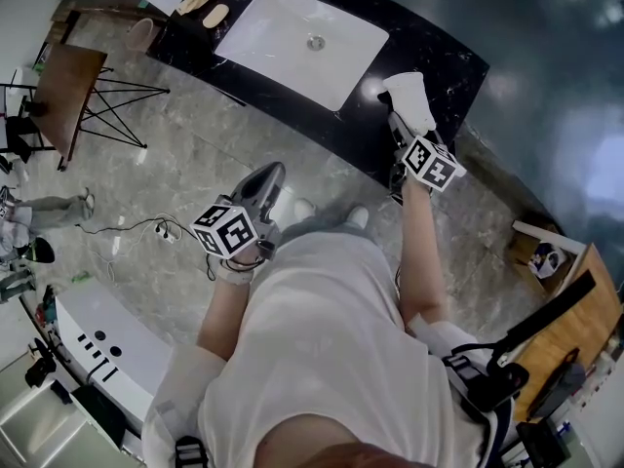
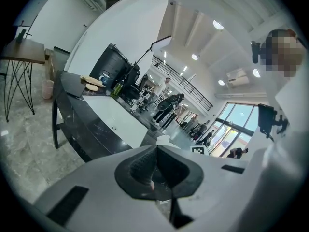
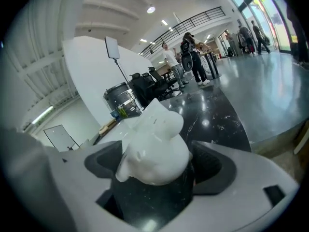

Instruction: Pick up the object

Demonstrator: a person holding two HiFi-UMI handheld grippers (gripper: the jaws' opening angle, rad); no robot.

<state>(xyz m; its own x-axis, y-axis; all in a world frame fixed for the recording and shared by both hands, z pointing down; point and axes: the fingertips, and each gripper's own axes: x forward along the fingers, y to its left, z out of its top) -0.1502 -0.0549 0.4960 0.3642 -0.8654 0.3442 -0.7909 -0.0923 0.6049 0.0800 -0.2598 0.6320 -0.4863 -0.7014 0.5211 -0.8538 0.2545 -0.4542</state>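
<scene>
**White object pinched in right gripper, over the black counter**

Right gripper (image 3: pixel 155 174): we see the jaws pinching a white lumpy object (image 3: pixel 153 149) from both sides, and the object bulges up past the pads. In the head view it sits over the right part of the black counter (image 1: pixel 444 61), to the right of the white sink (image 1: pixel 292 37) and close to the counter's near edge. We cannot tell whether it touches the counter top.

Left gripper (image 2: pixel 155 172): jaws pressed together, nothing between them. It is held near the person's body over the grey floor (image 1: pixel 185 164), left of the right gripper and apart from the counter.

A wooden table (image 1: pixel 70 94) on thin black legs stands at the far left.
</scene>
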